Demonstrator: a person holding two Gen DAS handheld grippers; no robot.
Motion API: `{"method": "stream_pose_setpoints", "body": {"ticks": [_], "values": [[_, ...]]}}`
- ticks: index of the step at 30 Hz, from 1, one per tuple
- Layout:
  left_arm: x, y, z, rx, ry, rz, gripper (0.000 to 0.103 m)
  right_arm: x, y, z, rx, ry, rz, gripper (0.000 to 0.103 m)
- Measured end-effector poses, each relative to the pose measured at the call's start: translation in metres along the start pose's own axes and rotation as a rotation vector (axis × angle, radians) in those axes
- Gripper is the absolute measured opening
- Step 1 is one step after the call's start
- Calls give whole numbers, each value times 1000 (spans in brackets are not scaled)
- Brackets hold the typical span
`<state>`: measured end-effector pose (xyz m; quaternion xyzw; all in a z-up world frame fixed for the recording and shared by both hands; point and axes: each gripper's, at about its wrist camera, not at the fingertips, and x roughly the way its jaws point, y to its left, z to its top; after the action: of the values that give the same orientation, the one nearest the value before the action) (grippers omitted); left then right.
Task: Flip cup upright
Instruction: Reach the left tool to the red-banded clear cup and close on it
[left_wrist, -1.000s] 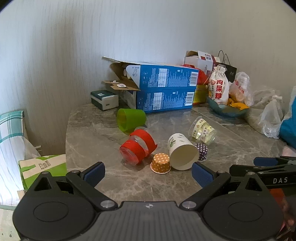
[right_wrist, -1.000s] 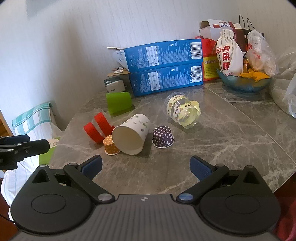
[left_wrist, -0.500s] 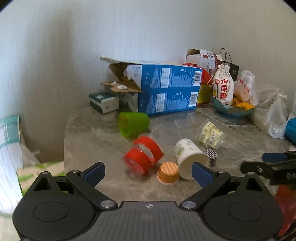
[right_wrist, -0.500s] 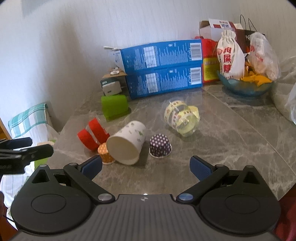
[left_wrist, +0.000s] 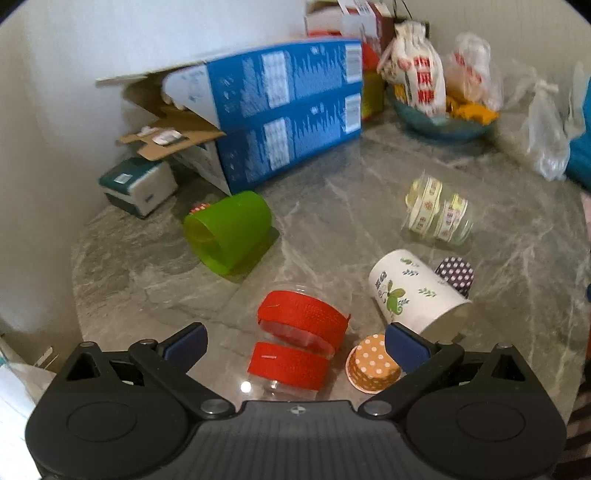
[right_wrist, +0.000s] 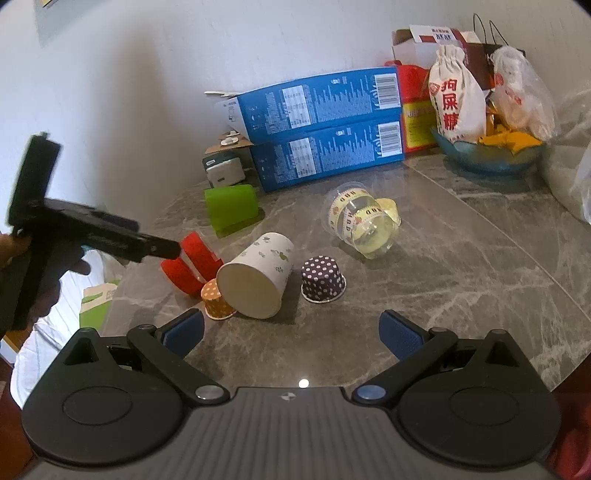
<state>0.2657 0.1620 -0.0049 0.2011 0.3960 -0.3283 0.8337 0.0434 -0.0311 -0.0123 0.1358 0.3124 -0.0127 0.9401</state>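
Two grippers, left gripper (left_wrist: 295, 341) and right gripper (right_wrist: 291, 334), both spread wide, holding nothing. Clear red-banded plastic cup (left_wrist: 299, 341) lies sideways on marble table (left_wrist: 332, 206), near left.

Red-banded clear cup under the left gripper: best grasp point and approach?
Judging by its pose, take the red-banded clear cup across its body, on the two red bands. It lies on its side on the marble table, between the open fingers of the left gripper. Come down from above; the orange dotted cup sits close on its right, so keep that finger tight in.
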Motion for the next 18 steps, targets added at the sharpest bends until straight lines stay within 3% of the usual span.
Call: {"method": "stream_pose_setpoints", "body": {"ticks": [2, 12, 18], "values": [[10, -1, 3, 21, 35, -1, 93, -1, -1, -1, -4, 3, 1, 102], [38, -2, -1, 64, 121, -3, 93, -5, -20, -5, 45, 0, 8, 102], [46, 0, -2, 56, 141, -7, 84, -6, -23, -8, 58, 3, 20, 102]]}}
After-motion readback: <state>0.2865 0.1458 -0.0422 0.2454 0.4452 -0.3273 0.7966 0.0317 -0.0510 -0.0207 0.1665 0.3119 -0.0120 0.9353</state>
